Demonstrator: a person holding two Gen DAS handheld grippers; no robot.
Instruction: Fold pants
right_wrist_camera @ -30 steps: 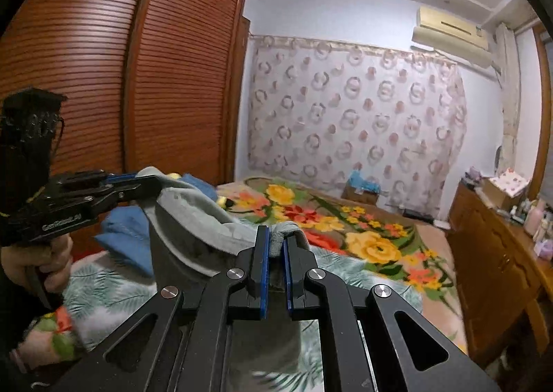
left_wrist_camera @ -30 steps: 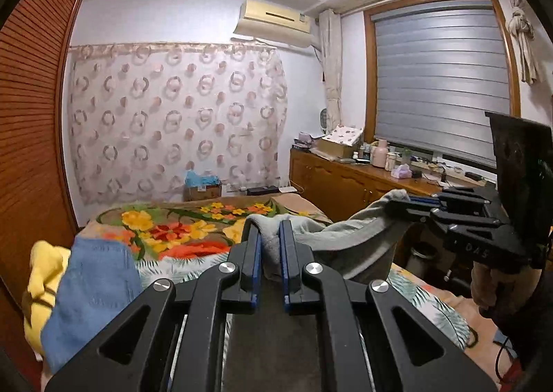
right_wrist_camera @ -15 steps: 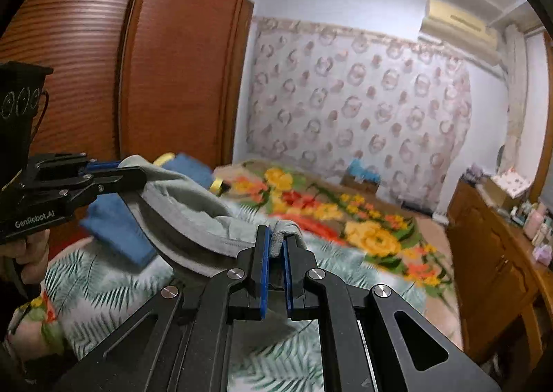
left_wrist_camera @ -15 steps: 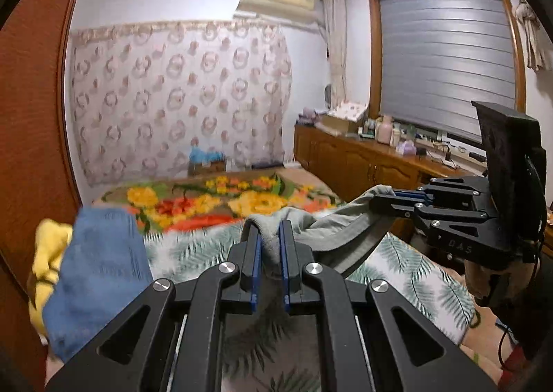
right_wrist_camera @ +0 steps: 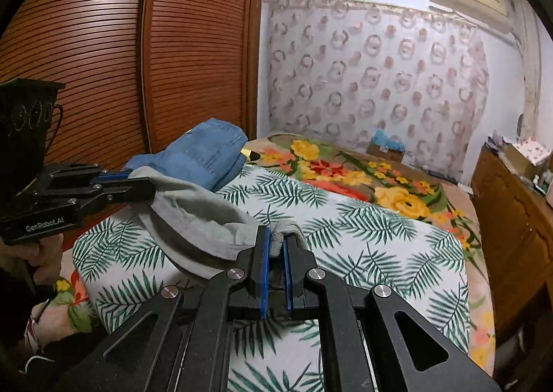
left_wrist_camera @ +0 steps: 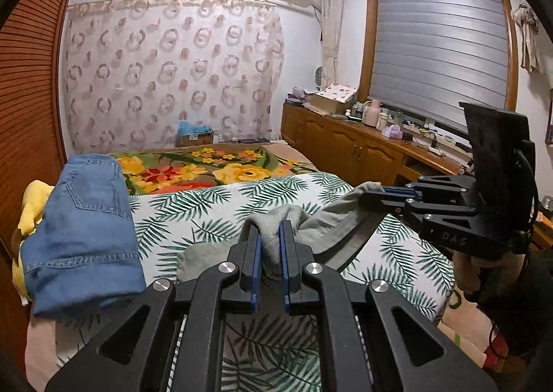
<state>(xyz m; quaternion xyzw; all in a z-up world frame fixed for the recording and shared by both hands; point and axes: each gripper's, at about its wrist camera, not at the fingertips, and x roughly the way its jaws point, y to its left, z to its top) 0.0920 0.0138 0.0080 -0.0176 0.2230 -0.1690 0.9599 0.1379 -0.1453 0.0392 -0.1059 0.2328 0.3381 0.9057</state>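
Note:
Grey pants [left_wrist_camera: 331,222] hang by their waistband between my two grippers, low over the leaf-print sheet [left_wrist_camera: 214,205] of the bed. My left gripper [left_wrist_camera: 269,231] is shut on one end of the waistband. My right gripper [right_wrist_camera: 276,240] is shut on the other end. In the right wrist view the grey pants [right_wrist_camera: 193,216] sag from the left gripper [right_wrist_camera: 145,184] toward the near fingers. In the left wrist view the right gripper [left_wrist_camera: 376,193] shows at the right, held by a hand. The lower part of the pants is hidden behind the fingers.
Folded blue jeans [left_wrist_camera: 83,226] lie on a yellow garment [left_wrist_camera: 33,205] at the bed's left side, beside a slatted wooden wardrobe [right_wrist_camera: 103,57]. A floral blanket [left_wrist_camera: 200,171] covers the far end. A wooden cabinet [left_wrist_camera: 366,153] with clutter runs under the window.
Both grippers have come down toward the bed with the grey pants still held between them. The sheet now fills more of both views, and the waistband sags lower.

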